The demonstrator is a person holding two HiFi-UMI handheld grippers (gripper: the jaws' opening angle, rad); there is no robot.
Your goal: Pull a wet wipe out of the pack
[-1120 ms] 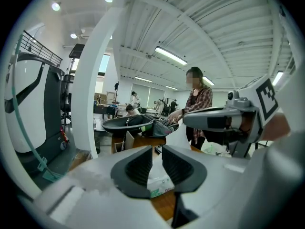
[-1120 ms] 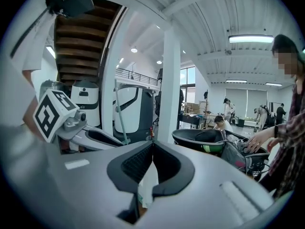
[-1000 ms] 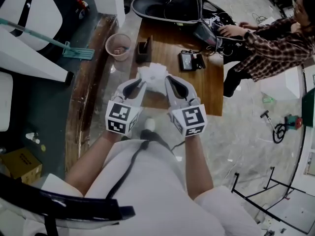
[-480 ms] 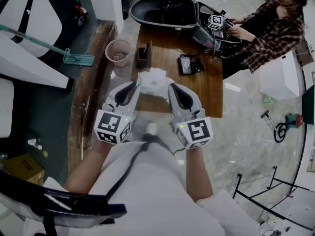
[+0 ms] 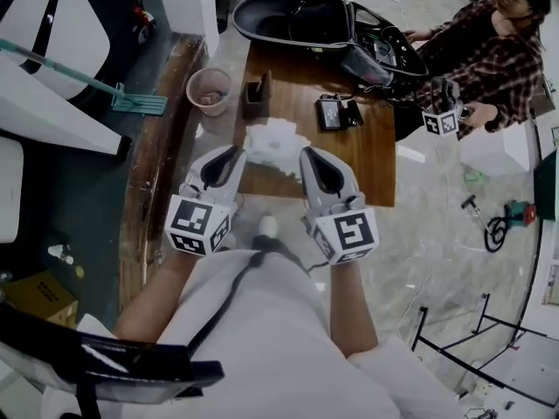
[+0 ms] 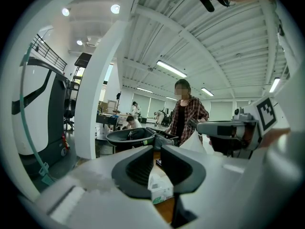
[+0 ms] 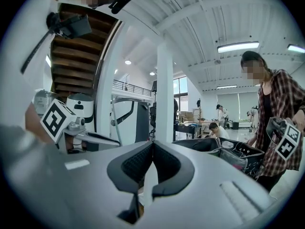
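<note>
A crumpled white wet wipe (image 5: pixel 275 140) is spread above the wooden table (image 5: pixel 367 160) between my two grippers. My right gripper (image 5: pixel 305 153) is shut on its right edge; in the right gripper view a white strip of wipe (image 7: pixel 150 180) hangs between the shut jaws (image 7: pixel 152 143). My left gripper (image 5: pixel 242 149) is shut at the wipe's left edge, jaw tips together (image 6: pixel 156 148). In the left gripper view, the wipe (image 6: pixel 196 141) slants down from the right gripper toward my left jaws. The wipe pack (image 6: pixel 160 191), white with green print, lies on the table below; the head view hides it.
On the table stand a black holder (image 5: pixel 256 92) and a black device (image 5: pixel 334 110), with an open black case (image 5: pixel 301 16) at the far end. A pink bucket (image 5: pixel 210 85) sits left of the table. A person in a plaid shirt (image 5: pixel 489 51) holds another marker-cube gripper (image 5: pixel 441 120).
Both grippers have risen a little with the wipe still stretched between them. The person at the back has moved their marker-cube gripper from the case out to the table's right side.
</note>
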